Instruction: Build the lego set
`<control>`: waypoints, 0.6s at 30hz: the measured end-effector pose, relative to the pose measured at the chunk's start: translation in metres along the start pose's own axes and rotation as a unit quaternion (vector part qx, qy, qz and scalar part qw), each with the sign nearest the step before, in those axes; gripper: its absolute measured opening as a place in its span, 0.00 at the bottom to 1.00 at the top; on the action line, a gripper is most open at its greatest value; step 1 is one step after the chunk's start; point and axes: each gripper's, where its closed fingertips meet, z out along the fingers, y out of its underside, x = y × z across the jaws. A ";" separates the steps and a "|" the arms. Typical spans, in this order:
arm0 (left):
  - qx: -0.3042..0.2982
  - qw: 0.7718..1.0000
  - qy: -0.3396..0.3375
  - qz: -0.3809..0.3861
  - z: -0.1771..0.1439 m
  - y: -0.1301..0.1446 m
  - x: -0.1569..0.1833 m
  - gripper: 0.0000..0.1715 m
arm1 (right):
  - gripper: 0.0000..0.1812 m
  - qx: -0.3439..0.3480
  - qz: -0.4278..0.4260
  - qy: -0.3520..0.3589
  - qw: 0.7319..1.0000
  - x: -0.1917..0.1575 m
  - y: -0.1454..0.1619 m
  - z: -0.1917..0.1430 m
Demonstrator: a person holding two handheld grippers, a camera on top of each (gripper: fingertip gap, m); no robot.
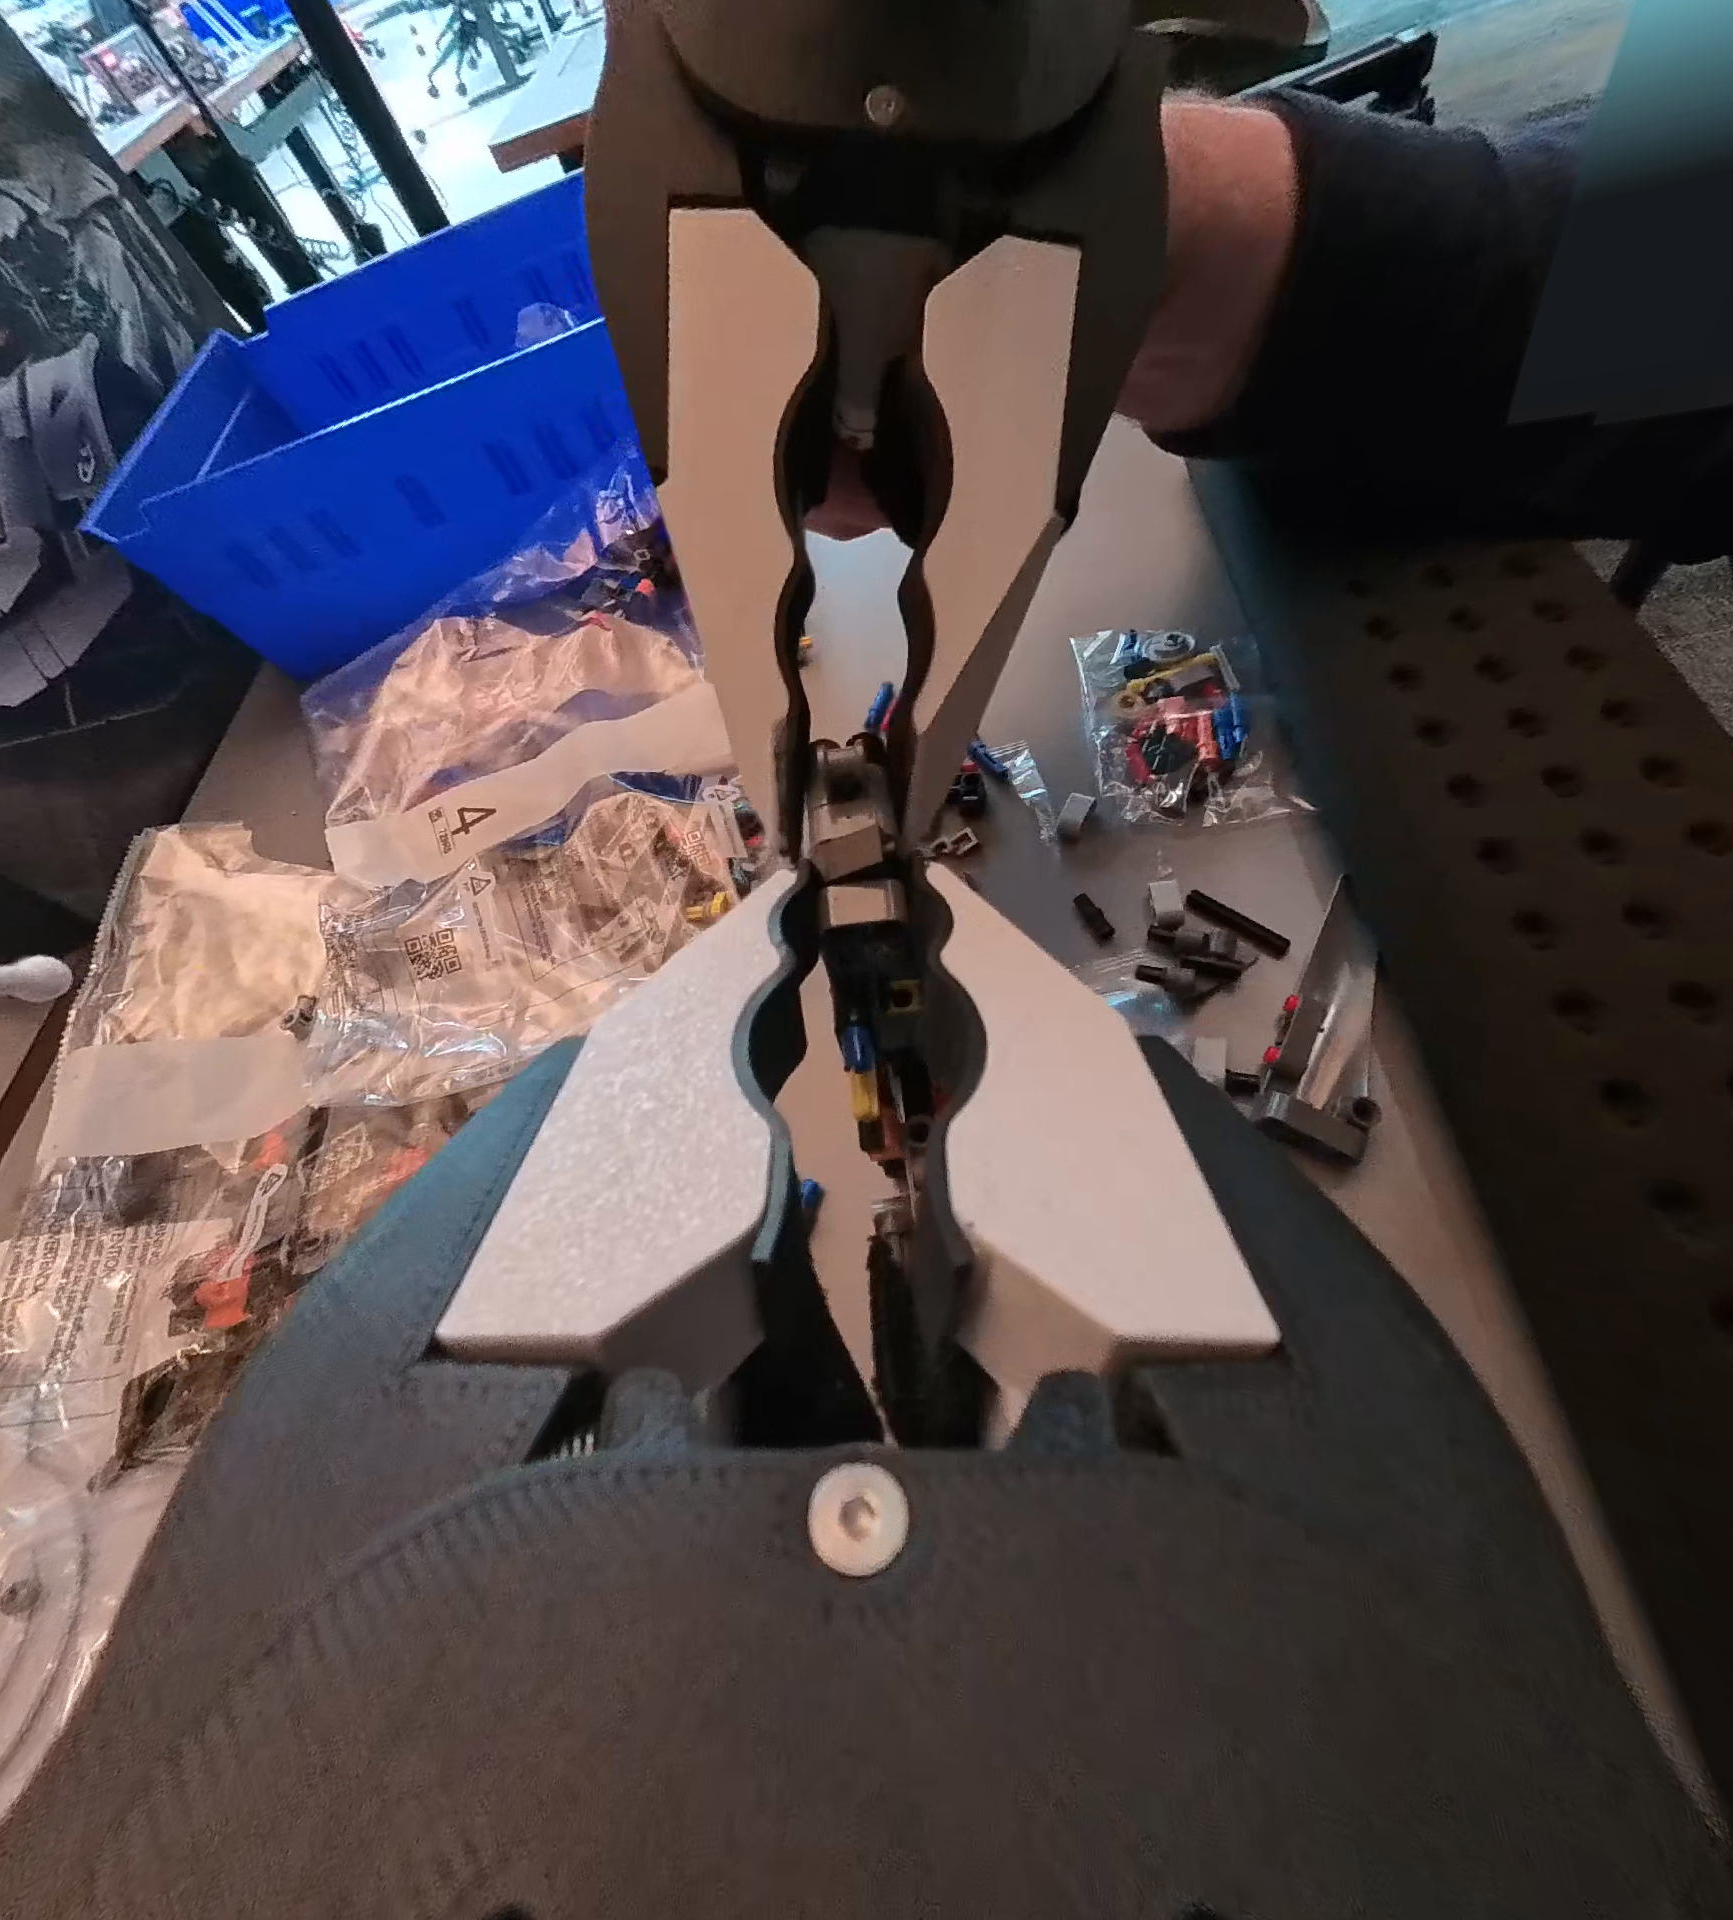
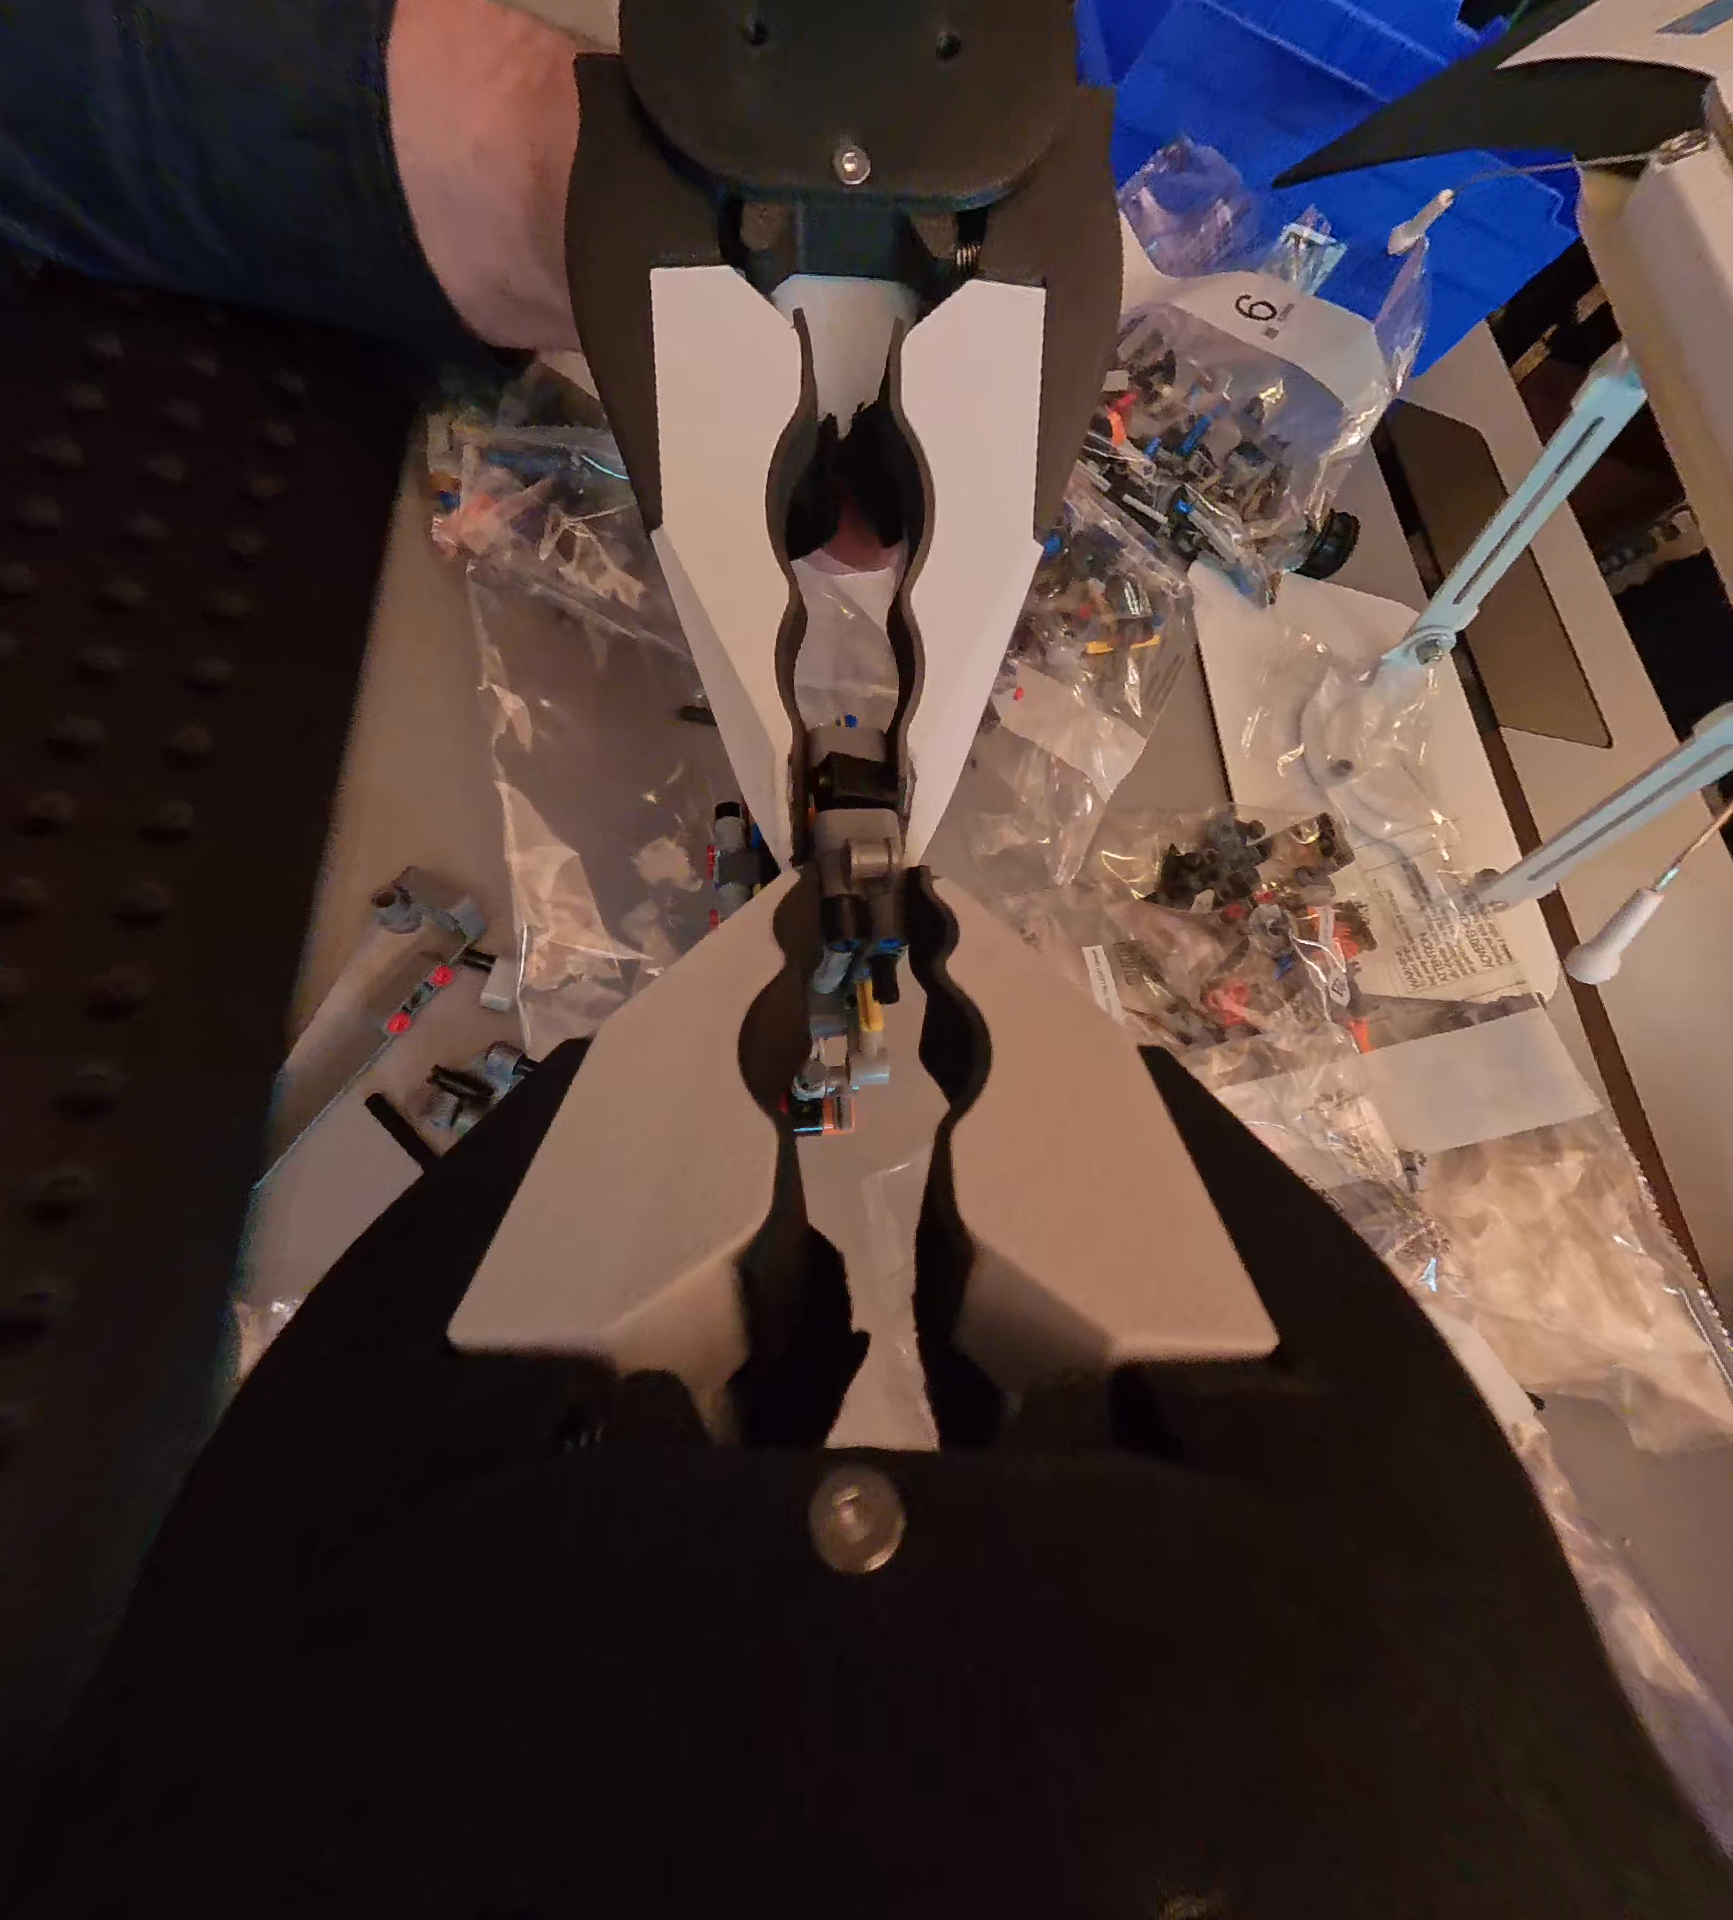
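Left wrist view has the left gripper (image 1: 854, 883) meeting the right gripper (image 1: 849, 821) tip to tip above the worktop (image 1: 1246, 862). Between them sits the lego assembly (image 1: 857, 904), a narrow build of grey blocks with black, blue and yellow pins. The left fingers (image 1: 654, 1122) are nearly closed and pinch the near end of the assembly; the right fingers (image 1: 727, 582) are drawn in about as far and clamp its far grey end. The assembly is held clear of the worktop.

Left of the assembly lie clear parts bags (image 1: 405, 852), and beyond those a blue bin (image 1: 363, 499). Right of the assembly are loose black pins (image 1: 1194, 935), a small bag of coloured pieces (image 1: 1168, 727) and a grey wedge part (image 1: 1329, 1039) near the worktop's edge.

In the right wrist view the right gripper (image 2: 849, 883) fills the foreground, its fingers (image 2: 1049, 1122) pressed on the assembly (image 2: 854, 862), with the left gripper (image 2: 846, 821) gripping from the opposite side. More parts bags (image 2: 1236, 935) lie right of the assembly.
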 end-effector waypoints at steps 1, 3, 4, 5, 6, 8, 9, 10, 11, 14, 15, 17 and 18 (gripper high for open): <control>0.000 1.000 0.003 0.002 -0.001 0.000 0.001 0.09 | 0.07 0.003 0.000 -0.004 1.000 -0.001 -0.001 0.000; 0.010 1.000 0.004 -0.001 -0.005 -0.003 0.001 0.09 | 0.07 0.012 -0.001 -0.009 1.000 -0.003 -0.003 -0.003; 0.014 1.000 0.001 -0.001 -0.008 -0.003 -0.001 0.09 | 0.06 0.015 0.005 -0.010 1.000 -0.002 -0.003 -0.004; 0.016 1.000 0.007 -0.006 -0.011 -0.003 -0.001 0.09 | 0.05 0.018 0.007 -0.011 1.000 -0.002 -0.002 -0.005; 0.017 1.000 0.016 -0.009 -0.012 -0.004 0.002 0.09 | 0.05 0.022 0.012 -0.024 0.999 -0.005 -0.003 -0.005; 0.009 1.000 0.016 -0.002 -0.012 -0.002 0.004 0.09 | 0.06 0.017 0.006 -0.022 1.000 -0.005 -0.002 -0.004; 0.012 1.000 0.019 -0.006 -0.012 -0.002 0.004 0.09 | 0.06 0.019 0.007 -0.022 1.000 -0.005 -0.003 -0.004; 0.019 0.999 0.024 -0.011 -0.013 -0.003 0.004 0.09 | 0.06 0.019 0.008 -0.023 0.999 -0.006 -0.004 -0.004; 0.021 0.999 0.025 -0.012 -0.013 -0.003 0.004 0.09 | 0.06 0.021 0.009 -0.024 0.999 -0.006 -0.004 -0.004; 0.016 0.999 0.029 -0.016 -0.013 0.000 0.004 0.09 | 0.06 0.026 0.020 -0.034 0.999 -0.006 -0.003 -0.002; 0.017 0.999 0.027 -0.017 -0.012 0.000 0.004 0.09 | 0.06 0.028 0.023 -0.033 0.999 -0.006 -0.004 -0.003; 0.025 0.999 0.031 -0.030 -0.013 -0.001 0.002 0.09 | 0.06 0.041 0.042 -0.039 0.998 -0.004 -0.006 -0.002; 0.024 0.999 0.033 -0.032 -0.013 -0.001 0.003 0.09 | 0.06 0.040 0.056 -0.050 0.996 -0.006 -0.004 -0.001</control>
